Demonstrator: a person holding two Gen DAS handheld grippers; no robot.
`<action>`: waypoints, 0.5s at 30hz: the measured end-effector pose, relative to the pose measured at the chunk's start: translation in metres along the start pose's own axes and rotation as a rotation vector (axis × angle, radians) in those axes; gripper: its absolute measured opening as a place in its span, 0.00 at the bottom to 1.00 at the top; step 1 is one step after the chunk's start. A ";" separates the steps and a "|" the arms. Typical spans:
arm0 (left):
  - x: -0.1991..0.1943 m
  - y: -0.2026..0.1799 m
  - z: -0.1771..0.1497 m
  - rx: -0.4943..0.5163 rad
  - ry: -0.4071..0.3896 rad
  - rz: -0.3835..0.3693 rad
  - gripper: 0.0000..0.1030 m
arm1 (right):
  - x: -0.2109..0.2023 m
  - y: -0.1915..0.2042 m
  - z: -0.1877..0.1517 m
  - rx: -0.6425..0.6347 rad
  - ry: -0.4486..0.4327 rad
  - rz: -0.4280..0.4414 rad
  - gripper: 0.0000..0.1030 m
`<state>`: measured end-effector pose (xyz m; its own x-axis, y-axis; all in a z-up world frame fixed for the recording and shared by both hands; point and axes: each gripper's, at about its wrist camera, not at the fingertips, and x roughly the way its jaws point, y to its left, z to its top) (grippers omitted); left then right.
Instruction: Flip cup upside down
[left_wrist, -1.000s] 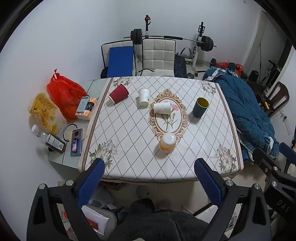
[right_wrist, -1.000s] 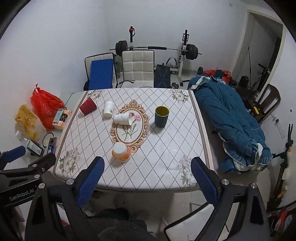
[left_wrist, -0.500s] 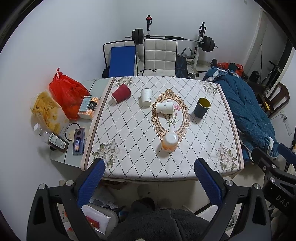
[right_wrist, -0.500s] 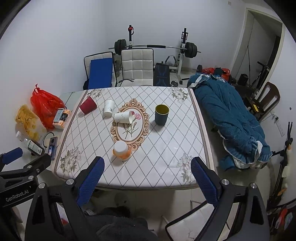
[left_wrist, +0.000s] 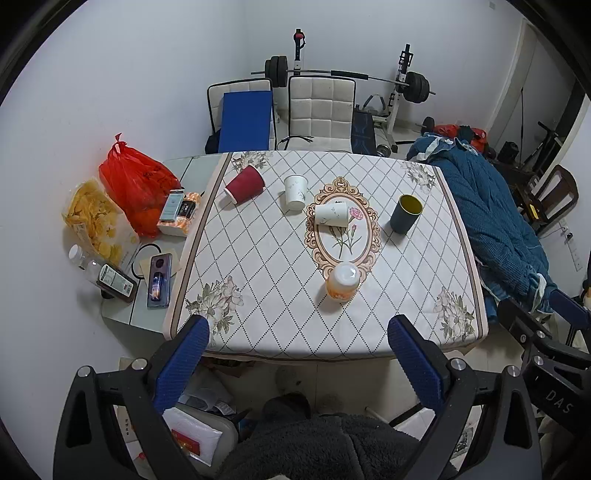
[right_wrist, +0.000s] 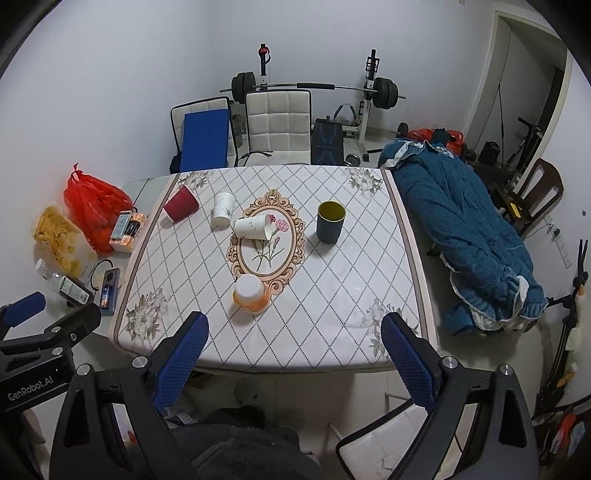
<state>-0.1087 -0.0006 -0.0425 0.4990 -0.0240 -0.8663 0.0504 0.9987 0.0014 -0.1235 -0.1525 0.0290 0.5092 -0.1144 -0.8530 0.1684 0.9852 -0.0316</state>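
Both grippers held off the table's near edge, jaws wide, nothing gripped.
Left gripper (left_wrist: 297, 339) and right gripper (right_wrist: 293, 334) face table (right_wrist: 332, 295); dark cup (right_wrist: 331, 221) upright, orange cup (right_wrist: 250, 294) inverted.

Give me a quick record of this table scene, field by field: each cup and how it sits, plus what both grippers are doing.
dark cup: upright, mouth up
orange cup: upside down, near the front of the table
red cup: on its side, far left
white cup, centre: on its side, on the floral medallion
white cup, rear: upside down, it seems
left gripper: open, holding nothing, off the table's near edge
right gripper: open, holding nothing, off the table's near edge
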 end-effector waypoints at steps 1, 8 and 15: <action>0.000 0.000 0.000 -0.001 0.002 -0.001 0.96 | 0.000 0.000 0.000 0.001 0.000 0.001 0.94; 0.004 0.002 -0.002 0.003 0.020 -0.006 0.96 | 0.003 0.001 -0.002 0.004 0.013 0.009 0.95; 0.002 0.003 -0.001 -0.008 0.001 0.002 0.99 | 0.004 0.000 -0.001 0.008 0.014 0.010 0.96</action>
<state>-0.1080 0.0020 -0.0446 0.4984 -0.0224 -0.8667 0.0431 0.9991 -0.0010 -0.1221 -0.1529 0.0254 0.4988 -0.1027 -0.8606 0.1698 0.9853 -0.0192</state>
